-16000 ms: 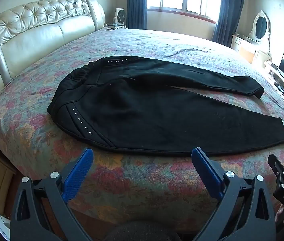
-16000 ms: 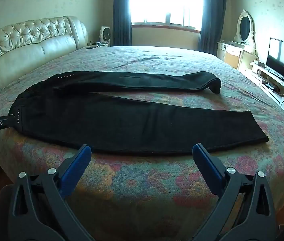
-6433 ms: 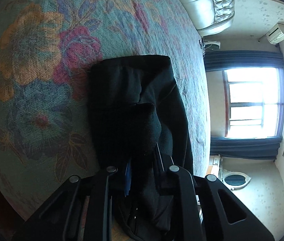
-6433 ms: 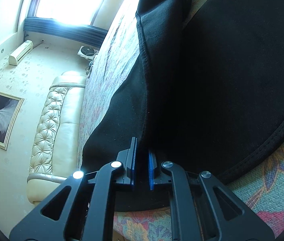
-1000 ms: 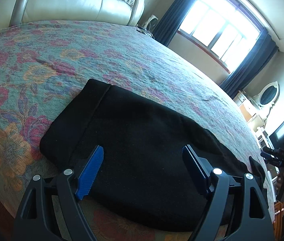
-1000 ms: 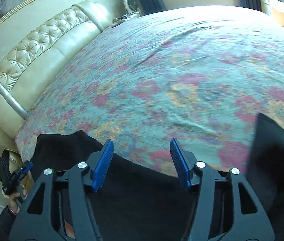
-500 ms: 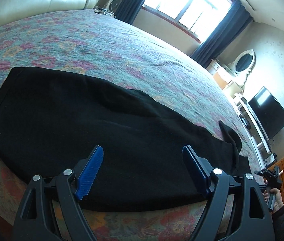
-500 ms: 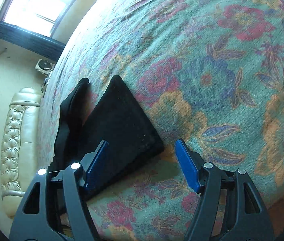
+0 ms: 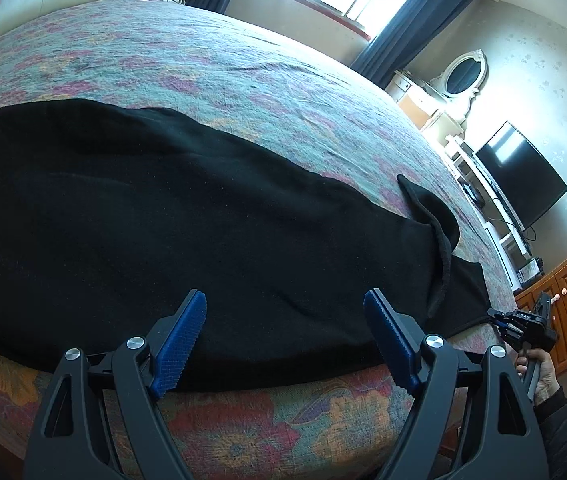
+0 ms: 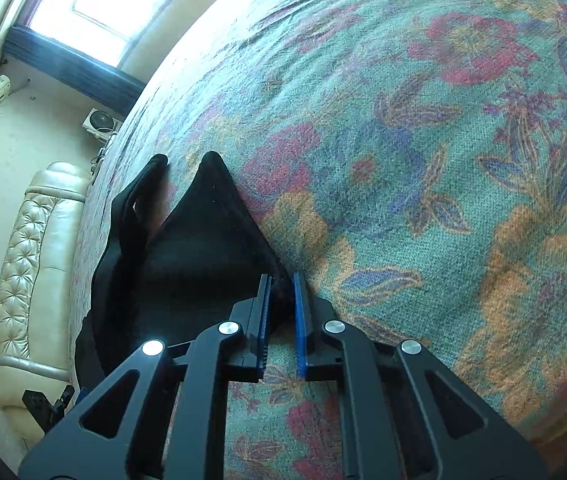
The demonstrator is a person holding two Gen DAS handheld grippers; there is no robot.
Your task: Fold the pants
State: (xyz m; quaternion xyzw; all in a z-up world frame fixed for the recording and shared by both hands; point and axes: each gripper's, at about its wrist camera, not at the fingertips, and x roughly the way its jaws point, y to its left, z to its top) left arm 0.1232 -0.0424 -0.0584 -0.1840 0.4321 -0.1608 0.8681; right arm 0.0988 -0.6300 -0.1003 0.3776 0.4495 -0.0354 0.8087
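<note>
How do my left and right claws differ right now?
The left claw is wide open above the middle of the pants, holding nothing; the right claw is shut on the pants' hem corner. The left sits at the bed's near edge; the right, by the leg end. Both have blue pads.

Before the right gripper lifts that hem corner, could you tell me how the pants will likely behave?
The pants will probably drape limply; the cuff is already curled. The right gripper pinches one corner, so the rest likely trails along the bedspread.

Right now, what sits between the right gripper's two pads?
A corner of the black pants, at the leg hem, is pinched between the right gripper pads. The right wrist view shows it, with the bedspread beneath.
</note>
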